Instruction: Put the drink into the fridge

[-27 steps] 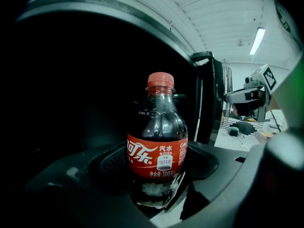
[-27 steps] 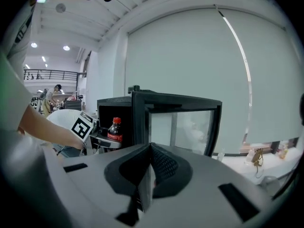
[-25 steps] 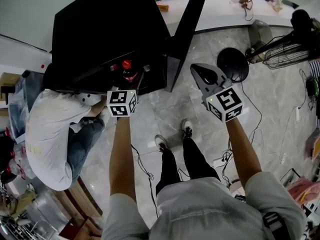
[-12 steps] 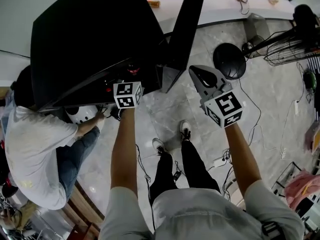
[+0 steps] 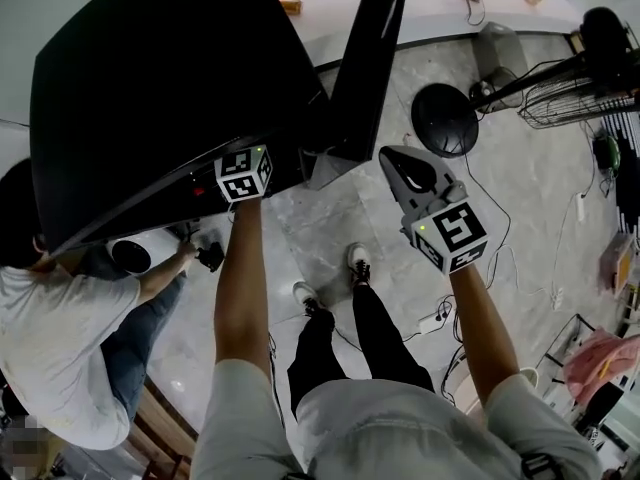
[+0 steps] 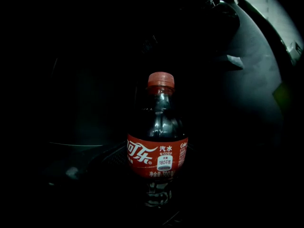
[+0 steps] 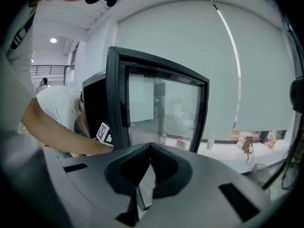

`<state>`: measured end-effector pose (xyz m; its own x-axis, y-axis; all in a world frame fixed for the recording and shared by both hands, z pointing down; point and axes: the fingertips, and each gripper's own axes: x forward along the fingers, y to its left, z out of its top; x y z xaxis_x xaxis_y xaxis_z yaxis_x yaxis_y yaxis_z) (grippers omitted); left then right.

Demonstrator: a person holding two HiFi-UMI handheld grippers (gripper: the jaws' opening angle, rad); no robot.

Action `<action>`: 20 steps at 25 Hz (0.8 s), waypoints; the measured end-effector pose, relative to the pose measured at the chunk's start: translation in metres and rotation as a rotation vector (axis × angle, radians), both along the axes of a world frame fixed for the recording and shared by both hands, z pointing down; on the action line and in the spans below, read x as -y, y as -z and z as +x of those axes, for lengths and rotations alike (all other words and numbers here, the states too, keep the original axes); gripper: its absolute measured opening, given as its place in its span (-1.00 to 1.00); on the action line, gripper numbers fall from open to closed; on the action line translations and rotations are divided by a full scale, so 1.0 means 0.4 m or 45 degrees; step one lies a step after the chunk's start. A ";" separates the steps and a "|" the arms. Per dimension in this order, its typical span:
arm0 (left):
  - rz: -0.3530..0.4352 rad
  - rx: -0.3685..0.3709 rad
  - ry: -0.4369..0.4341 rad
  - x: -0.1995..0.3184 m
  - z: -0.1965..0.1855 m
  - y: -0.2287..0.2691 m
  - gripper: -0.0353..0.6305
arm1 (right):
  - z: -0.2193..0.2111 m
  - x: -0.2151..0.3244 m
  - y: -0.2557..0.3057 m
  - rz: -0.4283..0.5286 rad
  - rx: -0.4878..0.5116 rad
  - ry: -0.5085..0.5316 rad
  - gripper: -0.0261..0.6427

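Observation:
A small cola bottle (image 6: pixel 157 151) with a red cap and red label stands upright in the dark fridge interior, centred in the left gripper view. My left gripper (image 5: pixel 245 173) reaches into the black fridge (image 5: pixel 150 88); only its marker cube shows from the head view. Its dark pads sit against the label, shut on the bottle. The fridge's glass door (image 5: pixel 365 58) stands open to the right of the left gripper. My right gripper (image 5: pixel 402 160) hovers outside, right of the door, jaws shut and empty. In the right gripper view that same gripper (image 7: pixel 149 148) faces the door (image 7: pixel 156 108).
A person in a white shirt (image 5: pixel 50 348) crouches at the fridge's left, one hand near its base. A round black stand base (image 5: pixel 445 118) and a wire fan (image 5: pixel 575 93) sit on the tiled floor at the right, with cables (image 5: pixel 500 228) trailing.
My left gripper has pushed deeper into the fridge, so the bottle's red cap no longer shows from the head view. The crouching person has shifted left. The right gripper has barely moved.

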<state>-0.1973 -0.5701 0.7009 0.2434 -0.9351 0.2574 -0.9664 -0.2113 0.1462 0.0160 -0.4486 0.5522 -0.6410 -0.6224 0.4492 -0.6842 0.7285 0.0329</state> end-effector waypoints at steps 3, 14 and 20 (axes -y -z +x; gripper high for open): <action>0.033 0.022 0.029 0.027 -0.010 0.006 0.03 | 0.015 0.001 -0.014 -0.010 -0.001 -0.017 -0.92; -0.046 0.059 0.008 0.011 -0.009 -0.028 0.03 | -0.009 -0.001 -0.009 -0.004 0.015 0.001 -0.92; -0.092 0.072 0.021 -0.064 -0.029 -0.011 0.04 | -0.010 -0.022 0.036 0.027 0.032 0.006 -0.92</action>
